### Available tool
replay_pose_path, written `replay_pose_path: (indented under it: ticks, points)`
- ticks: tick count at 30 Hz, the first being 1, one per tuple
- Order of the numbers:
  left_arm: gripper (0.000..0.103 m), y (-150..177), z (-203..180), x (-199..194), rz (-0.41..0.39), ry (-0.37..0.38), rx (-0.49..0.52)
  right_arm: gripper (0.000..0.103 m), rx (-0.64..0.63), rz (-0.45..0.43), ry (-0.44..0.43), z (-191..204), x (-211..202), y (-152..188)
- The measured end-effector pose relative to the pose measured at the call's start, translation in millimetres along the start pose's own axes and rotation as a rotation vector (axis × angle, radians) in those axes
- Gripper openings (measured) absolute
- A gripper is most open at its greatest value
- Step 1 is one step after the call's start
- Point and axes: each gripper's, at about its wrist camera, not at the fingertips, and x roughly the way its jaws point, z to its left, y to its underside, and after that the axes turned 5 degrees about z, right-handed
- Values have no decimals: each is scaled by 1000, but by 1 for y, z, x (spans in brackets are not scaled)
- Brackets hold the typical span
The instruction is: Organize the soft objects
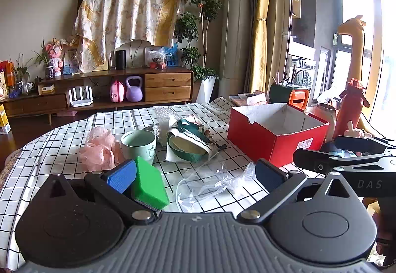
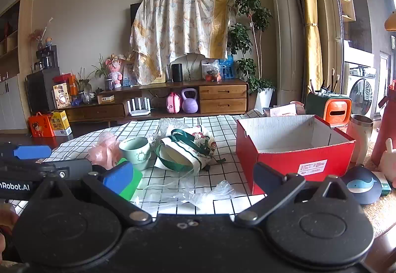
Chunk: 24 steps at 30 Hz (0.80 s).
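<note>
On the checked tablecloth lie a green sponge (image 1: 148,184), a pink bath pouf (image 1: 100,149), a cloth bag with green straps (image 1: 188,142) and clear plastic film (image 1: 210,184). An open red box (image 1: 277,137) stands at the right. My left gripper (image 1: 195,174) is open and empty, its left pad beside the sponge. My right gripper (image 2: 193,174) is open and empty above the film (image 2: 195,191), with the sponge (image 2: 133,181), the pouf (image 2: 105,149), the bag (image 2: 185,149) and the red box (image 2: 294,151) ahead of it.
A pale green mug (image 1: 138,143) stands between pouf and bag. Bubble wrap (image 1: 164,117) lies behind it. Bottles, an orange container (image 2: 337,109), a whale-print pad (image 2: 361,185) and a metal cup (image 2: 360,134) crowd the right side. The right gripper's body (image 1: 346,159) shows at the left view's right edge.
</note>
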Motion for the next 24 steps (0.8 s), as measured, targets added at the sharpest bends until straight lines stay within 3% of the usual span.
replay_pose_path:
  ticks: [24]
  points:
    - [103,0,4,0,1,4,-10,103,-4,1,1,1,1,0]
